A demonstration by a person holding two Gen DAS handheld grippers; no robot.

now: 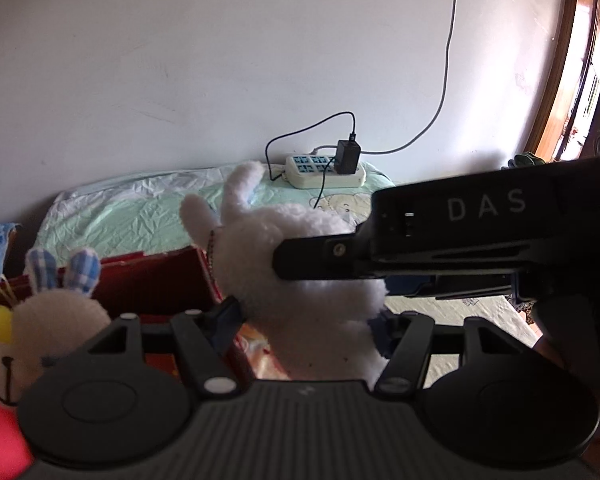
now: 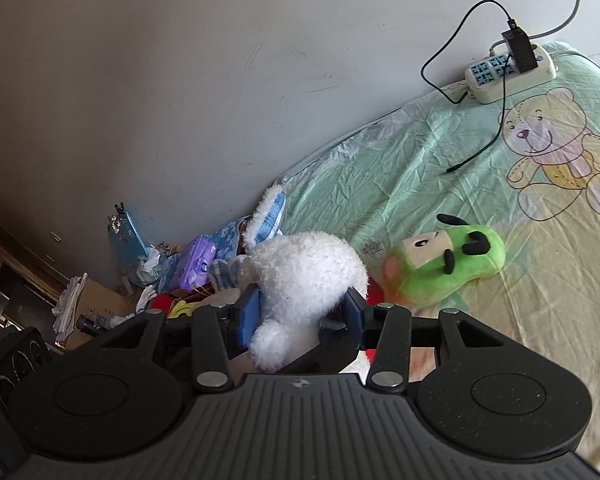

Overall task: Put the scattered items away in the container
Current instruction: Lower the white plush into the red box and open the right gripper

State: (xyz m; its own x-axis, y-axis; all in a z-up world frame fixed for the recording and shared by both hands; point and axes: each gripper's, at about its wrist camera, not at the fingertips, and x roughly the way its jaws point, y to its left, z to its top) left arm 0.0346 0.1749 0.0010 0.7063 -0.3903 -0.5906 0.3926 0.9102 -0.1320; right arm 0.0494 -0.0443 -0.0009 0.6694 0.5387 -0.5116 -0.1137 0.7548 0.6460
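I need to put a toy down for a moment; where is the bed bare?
Bare sheet lies between the green plush and the power strip, crossed only by a thin black cable. It is crowded near the red box.

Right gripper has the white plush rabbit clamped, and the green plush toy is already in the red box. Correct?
Not quite. The right gripper does clamp the white plush rabbit, but the right wrist view shows the green plush toy lying on the bedsheet, not in the red box.

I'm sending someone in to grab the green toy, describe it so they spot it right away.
Start at the bed with the pale green teddy-bear sheet. The green plush toy lies on that sheet, right of the white plush rabbit. It alone is bright green, with black horns and a tan face.
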